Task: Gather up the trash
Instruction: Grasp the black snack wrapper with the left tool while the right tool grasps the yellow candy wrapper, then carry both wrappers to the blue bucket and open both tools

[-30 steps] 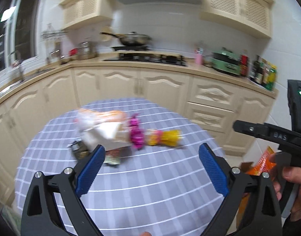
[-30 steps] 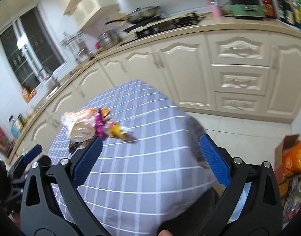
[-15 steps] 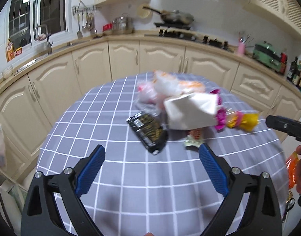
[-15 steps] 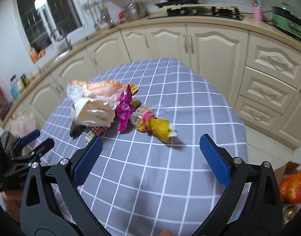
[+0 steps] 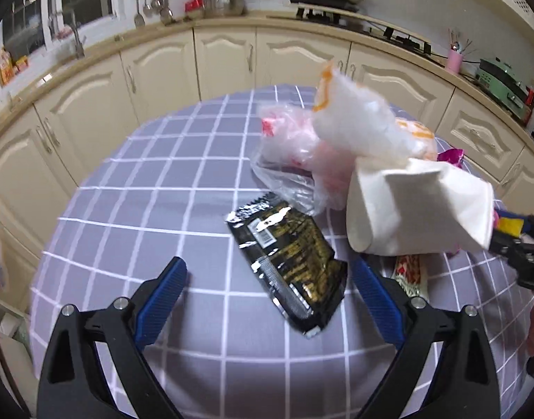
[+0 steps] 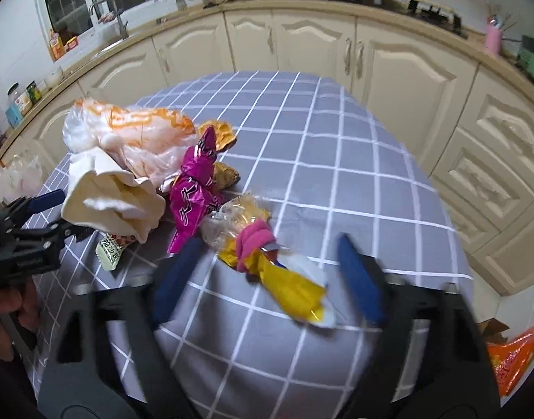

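Your kitchen: cream cabinets [image 5: 228, 56] w/ a grey checked surface [image 5: 155, 188] in front. Trash pile on it: 1 white paper bag [image 5: 417, 209], 1 black wrapper [image 5: 291, 262] w/ barcode, 1 magenta wrapper [image 6: 197, 192], 1 yellow wrapper [image 6: 287, 286]. Left tongs [image 5: 270, 300] and right tongs [image 6: 267, 272] both spread wide, holding nothing.

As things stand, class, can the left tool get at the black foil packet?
Probably yes: the left tool is open, and the black foil packet lies flat on the table with nothing over it.
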